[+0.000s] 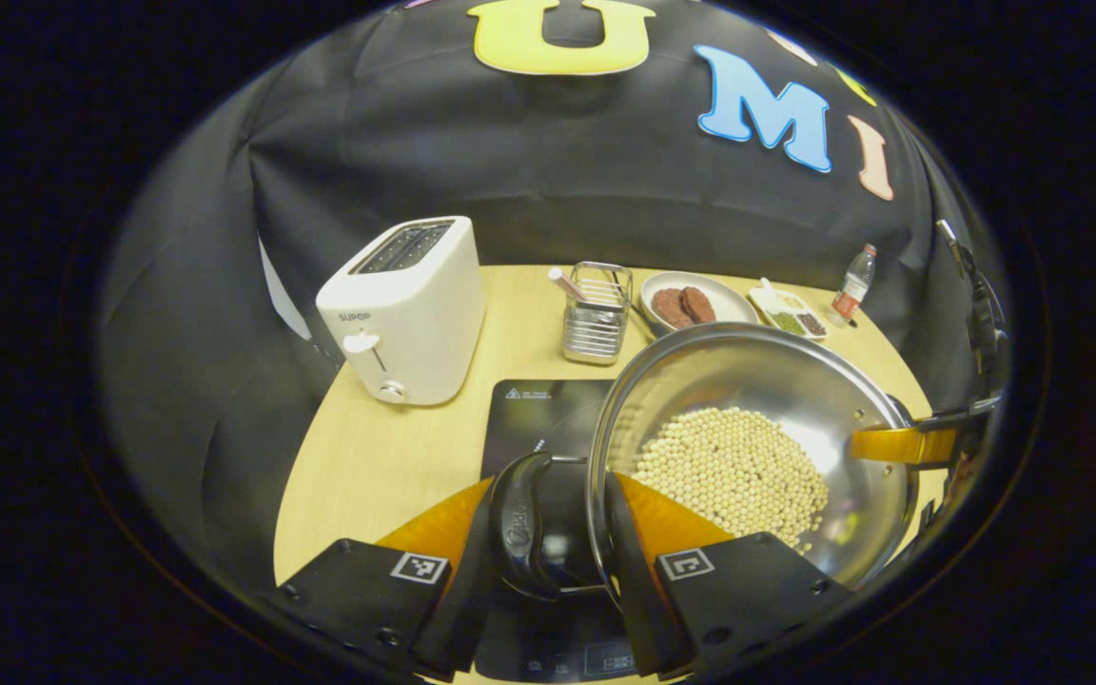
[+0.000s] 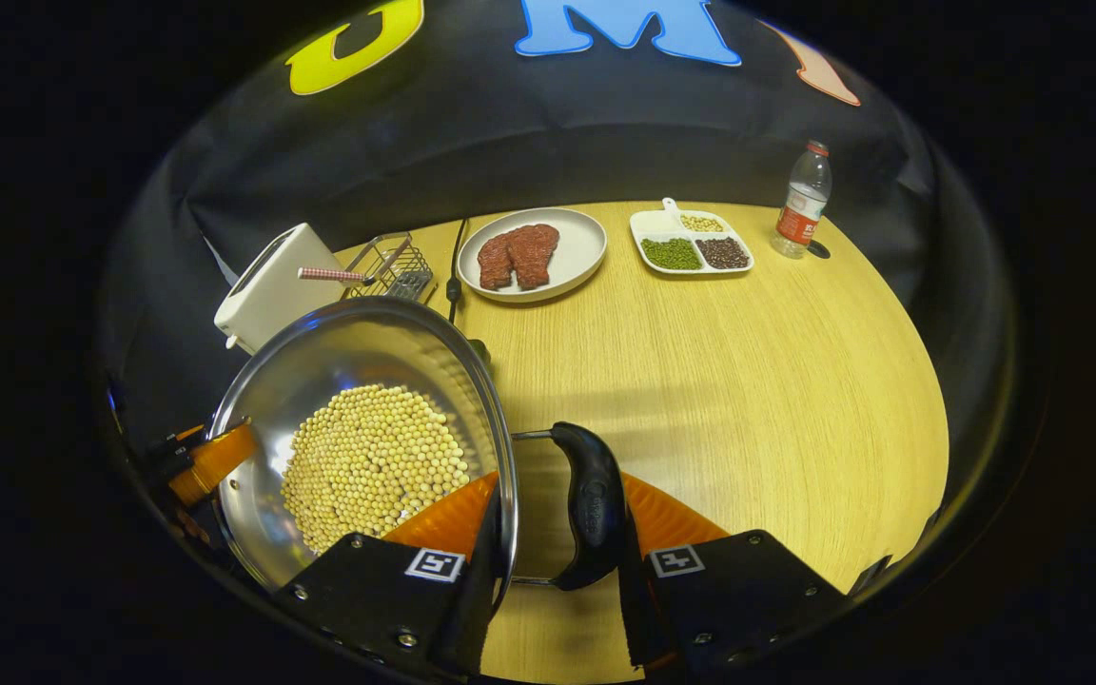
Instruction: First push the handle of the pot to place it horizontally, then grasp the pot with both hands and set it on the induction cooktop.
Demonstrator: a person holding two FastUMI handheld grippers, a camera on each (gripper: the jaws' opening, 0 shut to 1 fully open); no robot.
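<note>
Wooden bench (image 1: pixel 386 466) against the black cloth wall.

Left gripper view: left gripper (image 1: pixel 548 547) is pinched on the pot's near side handle (image 1: pixel 534 523), one finger outside the handle, the other inside the rim. Pot (image 1: pixel 776 381) is steel, holds pale beans (image 1: pixel 733 471), and looks lifted and tilted a bit. Induction cooktop (image 1: pixel 538 414) sits directly under and behind the handle, so the pot is partly over it already. Right gripper shows at the far rim, at the opposite handle. Toaster (image 1: pixel 405 309), wire rack (image 1: pixel 596 314), plate of meat (image 1: pixel 695 303), divided dish (image 1: pixel 789 312) and bottle (image 1: pixel 854 283) stand further back.

Right gripper view: right gripper (image 2: pixel 553 561) is closed across the other side handle (image 2: pixel 586 504) and the rim, one finger inside the pot, one outside the handle. Left gripper is at the far rim. Beans piled toward the low side. Cooktop is hidden behind the pot here.

Step, my read: handle push done, two-hand carry in progress. Next move calls for shifting the pot fully over the cooktop, levelling it so beans don't spill, lowering both sides together, then releasing.
</note>
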